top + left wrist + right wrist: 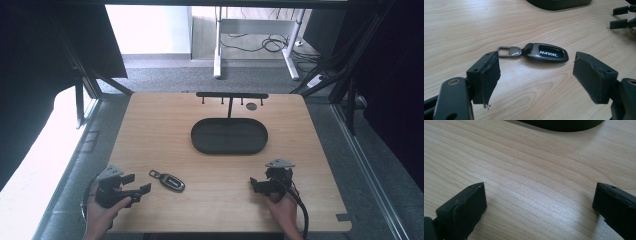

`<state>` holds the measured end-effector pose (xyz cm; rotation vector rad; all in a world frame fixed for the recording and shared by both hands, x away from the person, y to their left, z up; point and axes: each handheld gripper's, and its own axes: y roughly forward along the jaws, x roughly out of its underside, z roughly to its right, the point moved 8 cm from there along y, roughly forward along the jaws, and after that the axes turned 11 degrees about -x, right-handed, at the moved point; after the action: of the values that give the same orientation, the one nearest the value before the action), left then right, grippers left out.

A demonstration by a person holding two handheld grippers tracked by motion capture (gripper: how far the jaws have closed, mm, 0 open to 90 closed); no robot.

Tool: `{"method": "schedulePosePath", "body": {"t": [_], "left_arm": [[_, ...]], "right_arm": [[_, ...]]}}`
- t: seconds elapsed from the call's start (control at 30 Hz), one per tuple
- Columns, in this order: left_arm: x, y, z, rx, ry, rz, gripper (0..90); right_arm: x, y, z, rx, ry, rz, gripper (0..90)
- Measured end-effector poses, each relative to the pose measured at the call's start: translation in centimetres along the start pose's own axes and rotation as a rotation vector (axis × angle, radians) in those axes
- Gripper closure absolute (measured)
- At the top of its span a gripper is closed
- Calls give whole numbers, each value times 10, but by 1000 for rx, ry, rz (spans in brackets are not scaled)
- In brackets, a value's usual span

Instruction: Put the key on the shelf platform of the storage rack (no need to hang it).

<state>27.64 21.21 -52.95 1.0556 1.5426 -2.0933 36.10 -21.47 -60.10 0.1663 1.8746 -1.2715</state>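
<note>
Key fob [541, 52] just ahead of left tongs [536, 75].

The high view is looking down over the table [210, 200]; both gripper views are skimming low across it, sharing the tray's [229, 136] edge.

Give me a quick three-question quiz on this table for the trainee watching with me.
1. True or false: the key fob lies inside the tray.
2. Which hand-held gripper is nearer the fob: A) left hand-held gripper B) right hand-held gripper?
3. What word is printed on the fob?

Key:
1. False; it lies on the bare table, nearer the person than the tray.
2. A; its jaws are open with the fob just ahead of them.
3. HAVAL.
</note>
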Motion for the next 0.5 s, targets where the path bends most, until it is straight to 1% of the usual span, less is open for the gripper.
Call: {"method": "schedulePosePath", "body": {"t": [0.03,0.1,0.13,0.2,0.23,0.3,0.37,0.5], "left_arm": [[3,2,-4,-5,-8,-7,221],[5,3,-6,-9,-11,-11,222],[7,4,-8,-15,-20,-17,222],[7,4,-9,-17,-20,-19,222],[6,3,-8,-16,-16,-14,222],[4,2,-7,-14,-14,-9,221],[3,0,-4,-9,-9,-7,221],[5,2,-3,-5,-7,-15,221]], "right_arm": [[0,0,0,5,6,2,0],[-3,3,0,15,19,2,0],[-3,3,0,22,25,2,0],[-3,2,-1,25,29,-3,7],[-2,-1,-3,20,25,-21,82],[-1,-6,-6,6,16,-31,139],[0,-10,-7,-13,9,-33,150],[-3,-22,-11,-56,-6,8,178]]}}
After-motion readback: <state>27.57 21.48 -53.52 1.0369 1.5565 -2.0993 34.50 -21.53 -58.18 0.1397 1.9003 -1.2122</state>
